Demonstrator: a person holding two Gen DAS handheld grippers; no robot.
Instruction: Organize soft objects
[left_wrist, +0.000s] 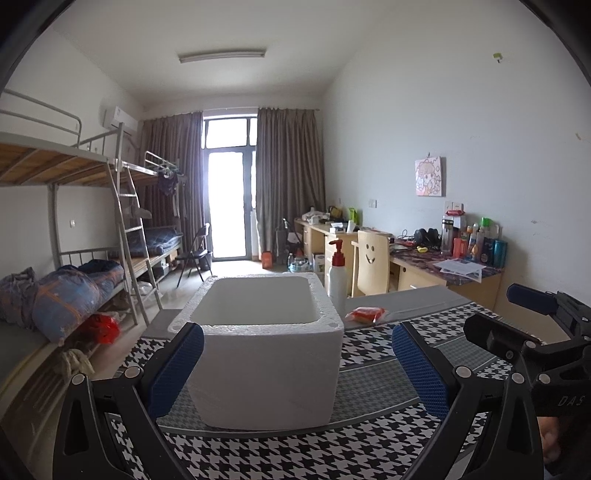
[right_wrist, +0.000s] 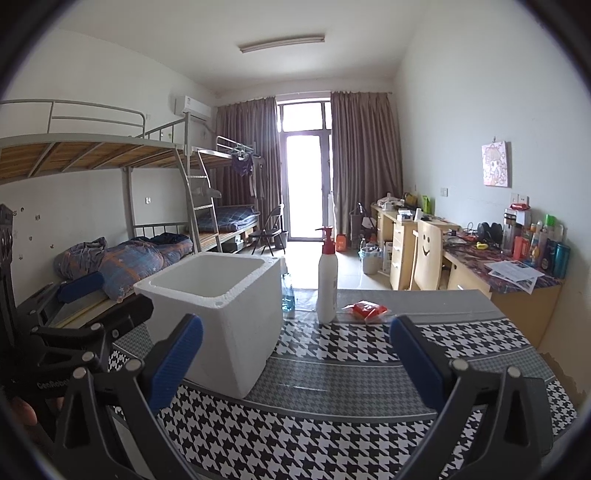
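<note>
A white foam box (left_wrist: 266, 354) stands on the houndstooth table cloth (left_wrist: 295, 454), straight ahead of my left gripper (left_wrist: 297, 354), which is open with its blue pads wide on either side of the box's near wall, not touching it. Inside the box I see only white walls. A small red soft packet (left_wrist: 365, 314) lies behind the box to the right. My right gripper (right_wrist: 295, 354) is open wide and holds nothing; the foam box (right_wrist: 221, 317) is ahead left of it, the red packet (right_wrist: 365, 309) farther ahead.
A white pump bottle with a red top (right_wrist: 327, 280) stands beside the box, a clear water bottle (right_wrist: 289, 295) behind it. Bunk beds (right_wrist: 122, 258) line the left wall, cluttered desks (right_wrist: 509, 269) and a chair (right_wrist: 428, 254) the right. The other gripper (left_wrist: 532, 332) shows at right.
</note>
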